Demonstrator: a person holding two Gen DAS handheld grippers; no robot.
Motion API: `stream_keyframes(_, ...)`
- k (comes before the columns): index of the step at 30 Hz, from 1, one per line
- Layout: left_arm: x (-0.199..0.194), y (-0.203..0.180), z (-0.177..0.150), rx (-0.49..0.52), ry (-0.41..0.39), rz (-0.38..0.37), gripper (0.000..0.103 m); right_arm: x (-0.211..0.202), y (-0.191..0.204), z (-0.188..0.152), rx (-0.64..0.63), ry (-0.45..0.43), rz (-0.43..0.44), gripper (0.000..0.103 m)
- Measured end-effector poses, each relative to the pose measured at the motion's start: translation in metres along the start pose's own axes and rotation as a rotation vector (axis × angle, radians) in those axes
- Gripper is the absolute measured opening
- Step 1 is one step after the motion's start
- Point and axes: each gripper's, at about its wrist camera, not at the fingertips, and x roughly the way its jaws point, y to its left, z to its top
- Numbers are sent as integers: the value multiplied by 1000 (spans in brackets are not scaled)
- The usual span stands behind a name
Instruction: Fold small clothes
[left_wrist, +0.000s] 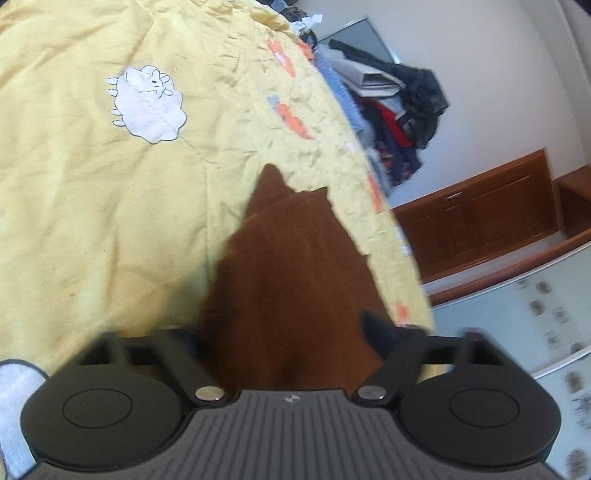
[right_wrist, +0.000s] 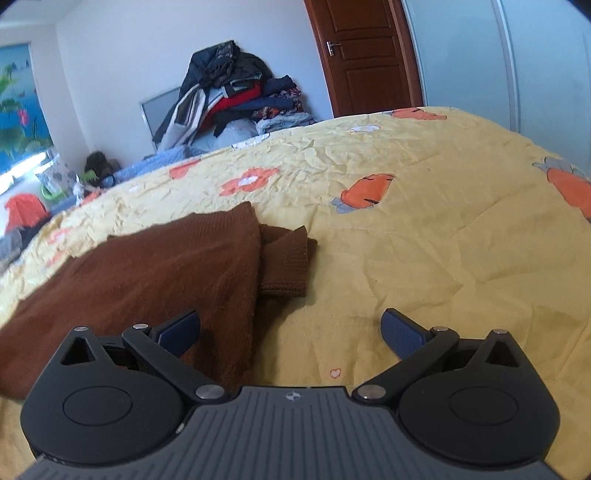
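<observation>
A small brown knit garment lies on the yellow bedspread, its ribbed cuff poking out to the right. My right gripper is open just above the garment's right edge, its left pad over the cloth and its right pad over bare bedspread. In the left wrist view the brown garment fills the space between the fingers of my left gripper. One dark pad shows at the cloth's right; the other is hidden. The cloth looks lifted and blurred.
The bedspread carries a white sheep patch and orange carrot prints. A heap of clothes is piled beyond the bed's far edge. A wooden door and a white wardrobe stand behind.
</observation>
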Motion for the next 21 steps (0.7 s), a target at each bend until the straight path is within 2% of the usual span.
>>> stream_keyframes(1, 6, 0, 0, 11, 19, 45, 15, -1, -3, 0, 13, -5, 10, 103)
stream_keyframes(4, 10, -9, 0, 62, 8, 99, 13, -4, -5, 0, 36, -13, 28, 103)
stream_keyframes(6, 4, -28, -6, 188, -21, 133, 13, -6, -8, 3, 57, -6, 40, 103)
stream_keyframes(8, 2, -59, -17, 371, -50, 132, 12, -9, -12, 19, 129, 30, 86, 103)
stream_keyframes(9, 0, -77, -26, 479, -66, 117, 11, -11, -12, 30, 176, 34, 140, 103)
stream_keyframes(11, 1, -117, -57, 763, -79, 53, 9, -6, -6, 60, 237, 62, 287, 103)
stream_keyframes(13, 9, -144, -102, 1067, -59, 4, 7, 17, 14, 87, 255, 173, 463, 103)
stream_keyframes(14, 17, -149, -123, 1174, -32, -7, 7, 35, 25, 95, 265, 258, 554, 103)
stream_keyframes(15, 26, -150, -138, 1238, 5, -12, 7, 58, 38, 100, 293, 363, 644, 103)
stream_keyframes(17, 43, -147, -154, 1282, 74, 4, 7, 101, 62, 96, 342, 540, 776, 103)
stream_keyframes(18, 48, -145, -157, 1289, 99, 11, 7, 120, 72, 91, 348, 609, 791, 103)
stream_keyframes(19, 48, -144, -158, 1294, 102, 11, 7, 135, 79, 87, 352, 663, 761, 103)
stream_keyframes(21, 43, -144, -158, 1313, 87, 1, 7, 151, 86, 82, 341, 696, 698, 103)
